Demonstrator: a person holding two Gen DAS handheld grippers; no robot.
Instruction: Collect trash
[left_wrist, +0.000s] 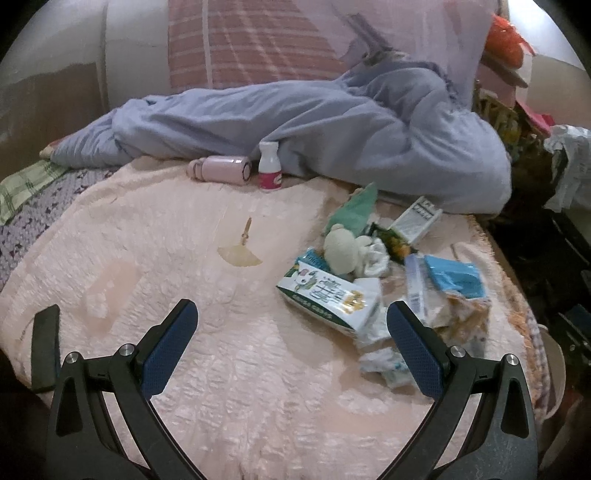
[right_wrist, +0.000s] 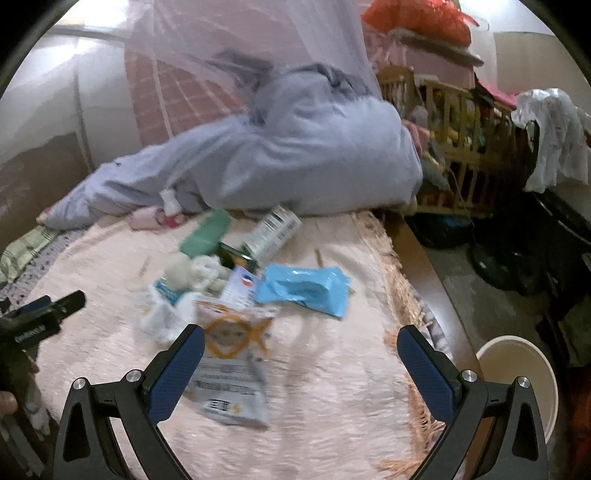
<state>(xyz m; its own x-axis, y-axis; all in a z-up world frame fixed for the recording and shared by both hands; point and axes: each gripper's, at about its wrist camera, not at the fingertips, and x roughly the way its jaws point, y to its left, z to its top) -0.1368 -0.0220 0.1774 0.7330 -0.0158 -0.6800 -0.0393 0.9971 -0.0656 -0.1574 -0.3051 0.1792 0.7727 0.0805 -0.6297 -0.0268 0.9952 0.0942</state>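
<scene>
Both grippers hang over the pale pink textured bedspread (left_wrist: 184, 240). Left gripper (left_wrist: 291, 332): jaws wide apart, empty, just left of the litter heap. Right gripper (right_wrist: 301, 363): jaws wide apart, empty; the crumpled white snack pouch with an orange emblem (right_wrist: 232, 369) lies flat between its fingers, untouched. Heap beyond: white-and-green tissue pack (left_wrist: 328, 299), torn blue plastic wrapper (right_wrist: 303, 288), green packet (right_wrist: 205, 236), small white carton (right_wrist: 273, 232). Round cream bin (right_wrist: 517, 376) stands on the floor beside the bed's right edge. Rumpled grey-blue duvet (left_wrist: 314, 129) behind.
</scene>
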